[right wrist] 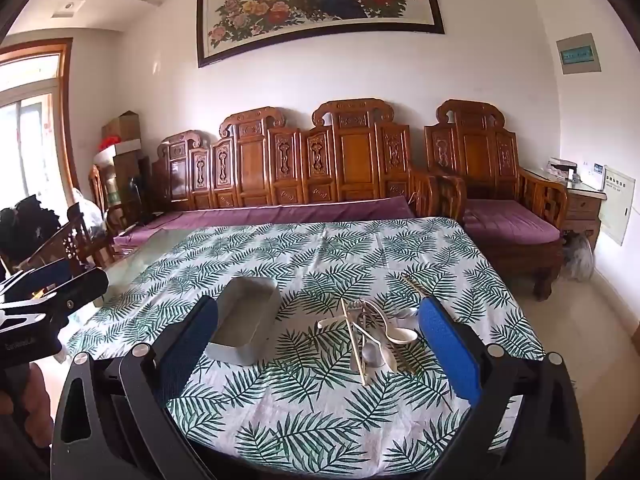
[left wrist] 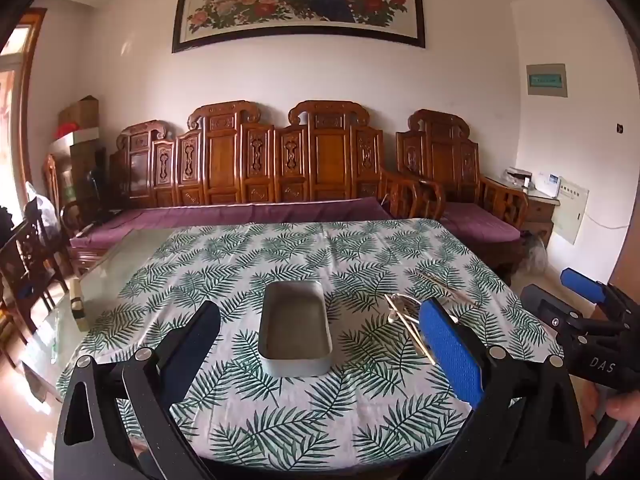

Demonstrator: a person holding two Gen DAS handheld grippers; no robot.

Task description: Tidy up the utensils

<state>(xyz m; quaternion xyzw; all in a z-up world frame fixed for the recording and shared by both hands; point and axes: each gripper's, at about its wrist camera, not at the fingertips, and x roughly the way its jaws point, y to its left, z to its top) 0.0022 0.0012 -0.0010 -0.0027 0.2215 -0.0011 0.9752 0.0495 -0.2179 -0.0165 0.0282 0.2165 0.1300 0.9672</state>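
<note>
Leaf-printed cloth (right wrist: 320, 408) is seen covering the table beneath both tongs. Nearest, the left gripper (left wrist: 320, 344) and the right gripper (right wrist: 320, 340) are held wide apart, with nothing gripped in either. Beyond them, a metal tin (right wrist: 246, 328) is seen lying with nothing in it, and just beside it to the right a heap of spoons and chopsticks (right wrist: 372, 332) is noted. Farther back, a carved wooden bench (right wrist: 304, 168) is set against the wall.
</note>
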